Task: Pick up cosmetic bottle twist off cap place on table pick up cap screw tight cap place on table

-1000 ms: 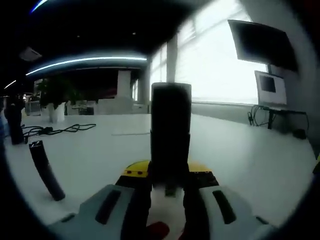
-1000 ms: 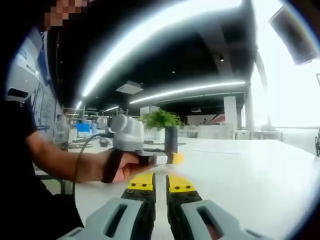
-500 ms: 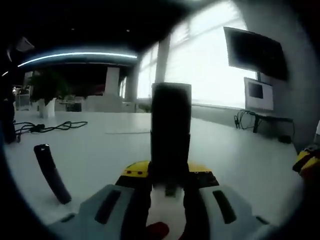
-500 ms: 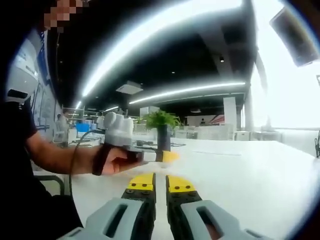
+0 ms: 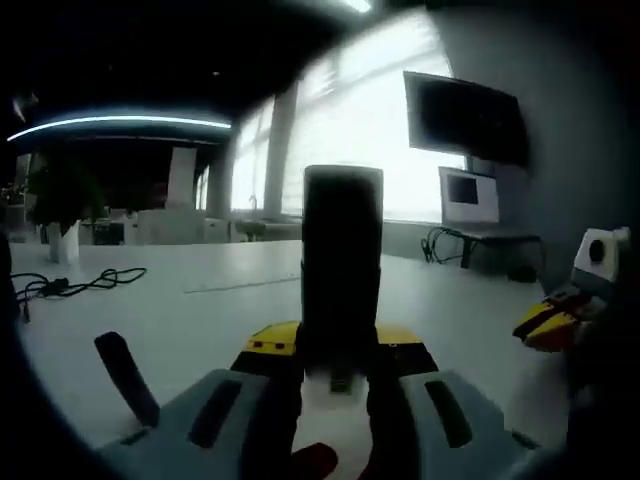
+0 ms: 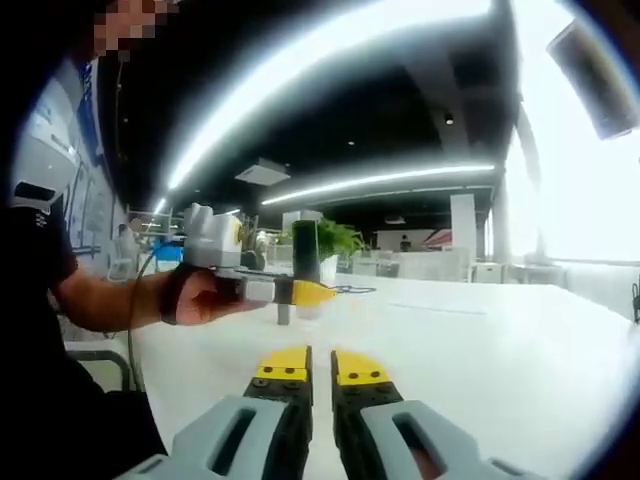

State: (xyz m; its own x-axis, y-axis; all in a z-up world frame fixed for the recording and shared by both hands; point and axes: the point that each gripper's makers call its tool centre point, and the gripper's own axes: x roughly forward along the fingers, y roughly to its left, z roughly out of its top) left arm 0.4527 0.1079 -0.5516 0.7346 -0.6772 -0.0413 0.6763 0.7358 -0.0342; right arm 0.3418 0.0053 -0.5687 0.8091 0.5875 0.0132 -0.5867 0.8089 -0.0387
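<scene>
Two tools in play. The left tool (image 5: 340, 375) pinches a tall dark rectangular cosmetic bottle (image 5: 341, 265) upright between its yellow-tipped jaws, lifted off the white bench (image 5: 210, 310). The right tool (image 6: 322, 372) has its jaws pressed together, holding nothing.

Over the last second the left tool swings rightward: the plant and cables slide off toward the left edge of its view, and the right tool (image 5: 550, 322) comes in at the far right. From the right gripper view, the person's hand (image 6: 205, 297) carries the bottle (image 6: 305, 252) further left and a touch higher. That reads as the two tools lining up for the cap twist, not yet begun.

A dark slanted stick-like object (image 5: 127, 378) stands near the left tool; otherwise the bench runs wide and bare ahead, with the coiled black cable (image 5: 75, 285) well apart.
</scene>
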